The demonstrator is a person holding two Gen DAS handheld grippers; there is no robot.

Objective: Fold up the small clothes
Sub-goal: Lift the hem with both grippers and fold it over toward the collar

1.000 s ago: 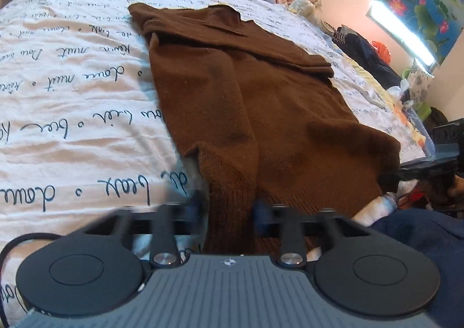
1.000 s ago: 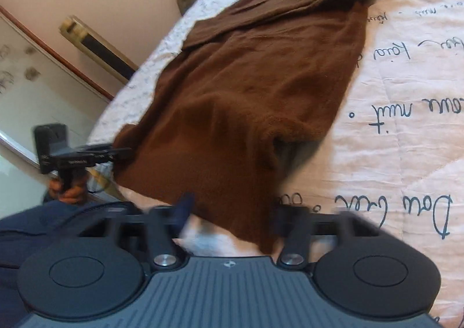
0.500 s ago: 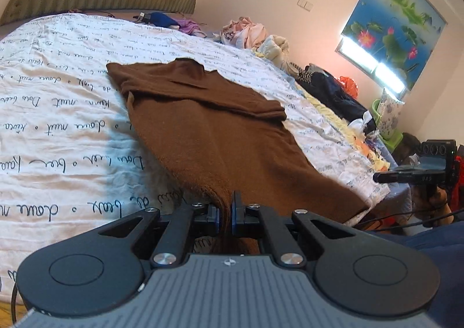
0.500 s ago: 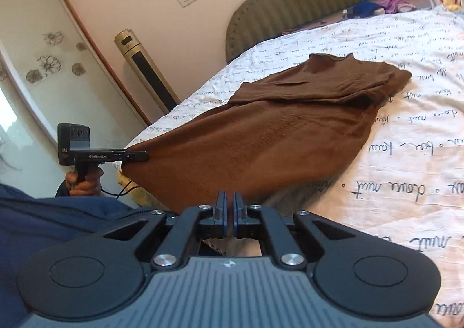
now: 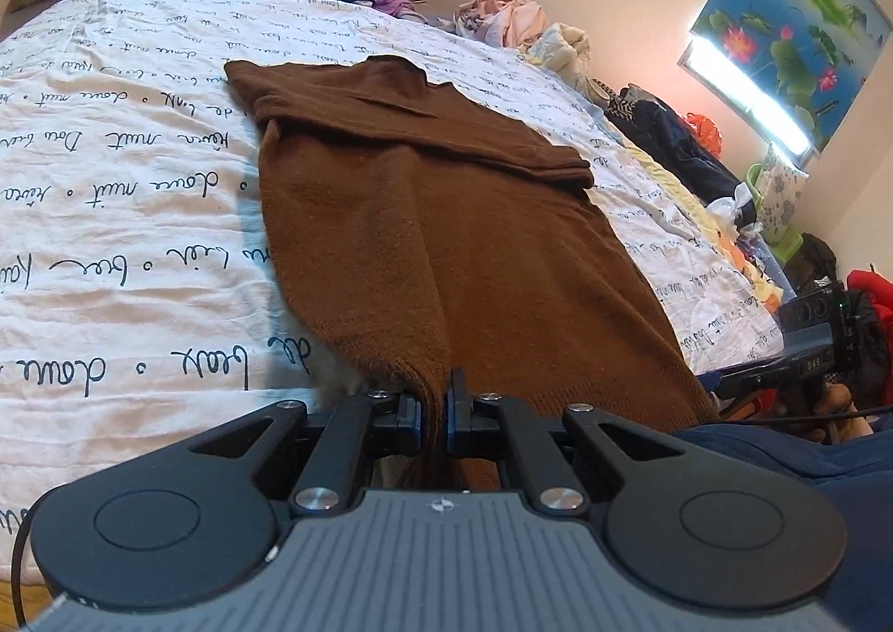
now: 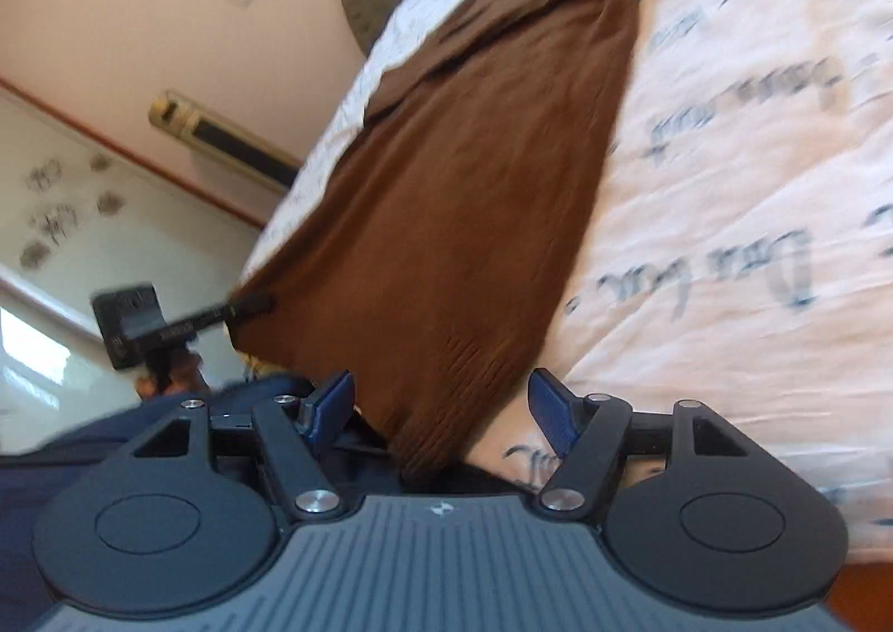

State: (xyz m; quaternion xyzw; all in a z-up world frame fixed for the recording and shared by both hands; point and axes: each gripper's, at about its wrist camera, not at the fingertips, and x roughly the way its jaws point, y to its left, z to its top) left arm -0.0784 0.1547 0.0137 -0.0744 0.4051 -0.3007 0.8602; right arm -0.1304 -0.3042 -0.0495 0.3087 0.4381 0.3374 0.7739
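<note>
Soft daylight, fisheye-bent edges; the right wrist view is motion-blurred.

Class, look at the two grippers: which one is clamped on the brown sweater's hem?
The left gripper: its blue pads pinch a bunch of the brown sweater hem. The right gripper is opening, hem lying loose between its pads.

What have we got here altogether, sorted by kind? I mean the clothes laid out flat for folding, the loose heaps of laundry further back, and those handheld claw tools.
Brown garments spread flat: 1, the brown sweater on the bed.
Loose laundry heaps: 2, the pale pile and the dark pile.
Handheld grippers: 2, the left gripper and the right gripper.
Total: 5.
</note>
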